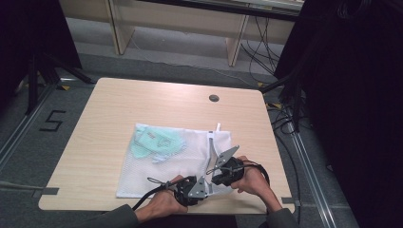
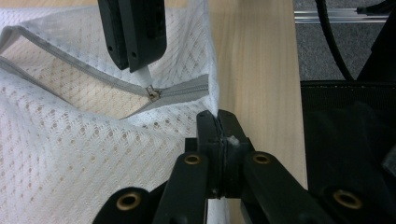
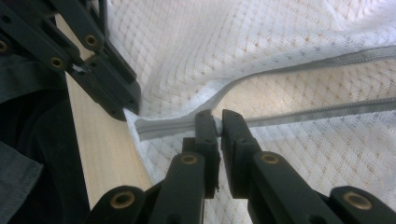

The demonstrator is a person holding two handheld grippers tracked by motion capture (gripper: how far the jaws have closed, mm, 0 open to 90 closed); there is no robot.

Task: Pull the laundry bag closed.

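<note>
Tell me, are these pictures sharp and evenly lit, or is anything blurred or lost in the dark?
High view: soft overall, even light on the table, dark curtains at both sides nearly black. Left gripper view: the mesh bag and zipper pull are crisp; the near jaws are slightly soft. Right gripper view: the mesh weave is clear, the dark lower left corner shows little detail. No strong glare anywhere.

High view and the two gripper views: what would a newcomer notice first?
A white mesh laundry bag lies on the wooden table, with pale green cloth inside. At its near right corner, the left claw pinches the bag's edge while the right claw grips the zipper pull on the half-open grey zipper.
</note>
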